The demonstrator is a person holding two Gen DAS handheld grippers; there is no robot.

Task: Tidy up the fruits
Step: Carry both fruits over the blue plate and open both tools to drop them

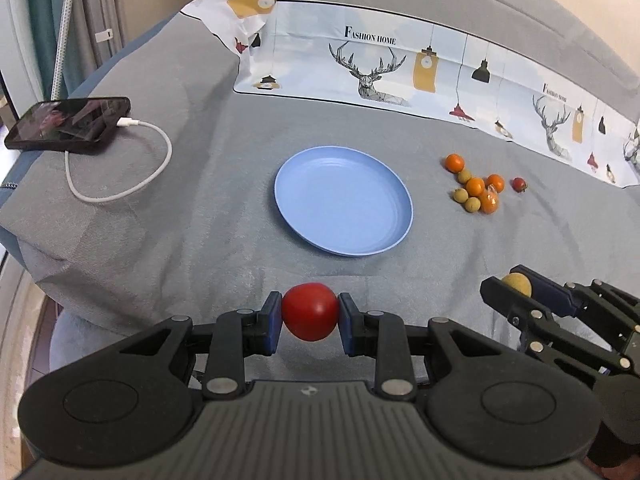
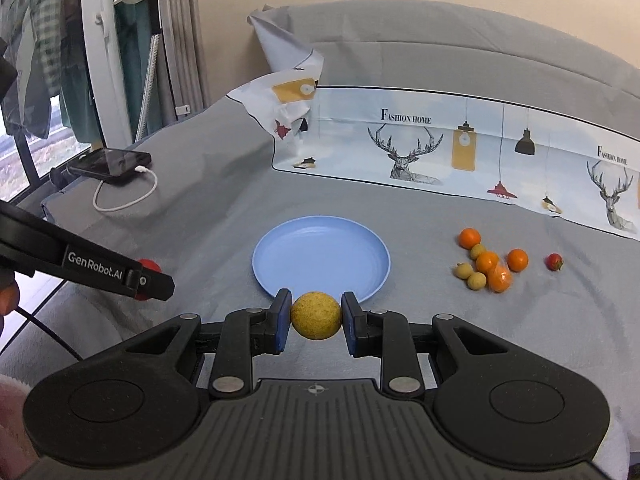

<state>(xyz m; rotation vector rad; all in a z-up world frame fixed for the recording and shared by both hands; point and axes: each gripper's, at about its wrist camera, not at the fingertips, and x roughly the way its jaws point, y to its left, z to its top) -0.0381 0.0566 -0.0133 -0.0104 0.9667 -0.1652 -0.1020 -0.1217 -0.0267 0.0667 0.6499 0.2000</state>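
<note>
My left gripper (image 1: 310,316) is shut on a red tomato (image 1: 310,311), held above the grey cloth just short of the blue plate (image 1: 343,200). In the right wrist view my right gripper (image 2: 316,320) is shut on a tan-yellow round fruit (image 2: 316,315) at the near rim of the same blue plate (image 2: 320,260). The plate holds nothing. Right of it lies a cluster of small oranges (image 1: 476,186) (image 2: 487,262) and tan fruits (image 2: 477,281), with a small red fruit (image 1: 519,184) (image 2: 554,261) further right. Each gripper shows in the other's view: the right gripper (image 1: 516,286), the left gripper (image 2: 150,280).
A black phone (image 1: 68,122) (image 2: 110,163) with a white charging cable (image 1: 120,196) lies at the far left of the grey cloth. A printed deer-pattern cloth (image 1: 400,72) runs along the back. The cloth-covered surface drops off at the near left edge.
</note>
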